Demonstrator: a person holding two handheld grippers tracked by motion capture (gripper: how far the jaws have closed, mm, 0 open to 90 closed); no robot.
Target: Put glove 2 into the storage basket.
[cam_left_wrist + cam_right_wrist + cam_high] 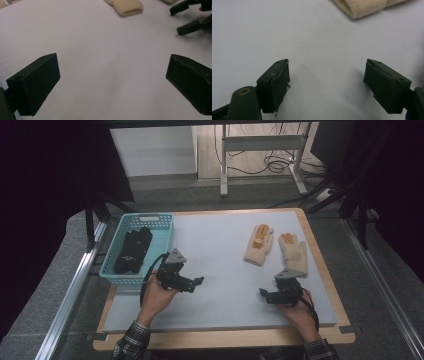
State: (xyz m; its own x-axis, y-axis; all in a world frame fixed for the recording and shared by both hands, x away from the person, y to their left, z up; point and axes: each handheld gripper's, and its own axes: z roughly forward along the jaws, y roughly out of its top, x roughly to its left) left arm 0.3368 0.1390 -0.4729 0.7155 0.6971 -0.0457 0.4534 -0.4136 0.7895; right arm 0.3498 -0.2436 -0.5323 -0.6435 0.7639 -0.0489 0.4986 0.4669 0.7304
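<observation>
Beige gloves (259,244) and (293,253) lie side by side, palms down, on the far right of the grey mat (220,260). Near them, the right gripper (264,293) hovers with jaws spread wide and nothing between. The left gripper (199,281), also gaping and empty, hangs just beside the turquoise basket (162,223), which holds what look like black gloves (133,250).
</observation>
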